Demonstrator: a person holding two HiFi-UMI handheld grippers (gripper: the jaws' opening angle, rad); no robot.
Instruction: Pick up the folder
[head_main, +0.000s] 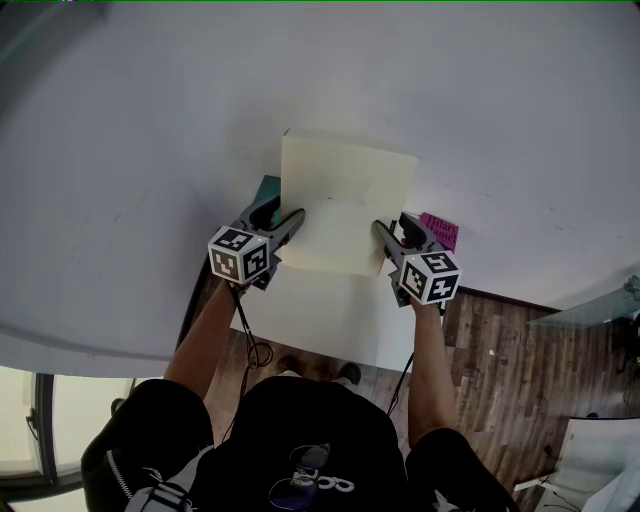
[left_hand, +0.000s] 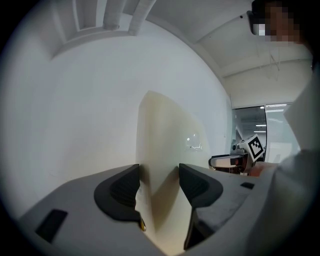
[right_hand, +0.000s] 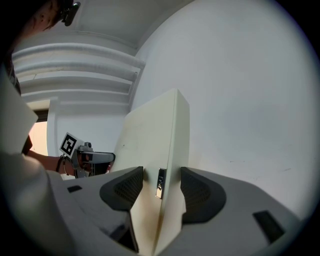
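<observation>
Cream folder (head_main: 345, 205) clamped at both side edges, over white desk (head_main: 150, 150).
Left gripper (left_hand: 159, 187) jaws pinch the folder's left edge; right gripper (right_hand: 161, 187) jaws pinch its right edge. Only the right gripper view shows a small metal clip (right_hand: 161, 183) there. Folder contents hidden. Head view alone shows a teal item (head_main: 268, 186) by the left gripper and a pink item (head_main: 440, 231) by the right.

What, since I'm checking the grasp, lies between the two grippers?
Only the folder, gripped by left gripper and right gripper at its sides; head view shows it.
</observation>
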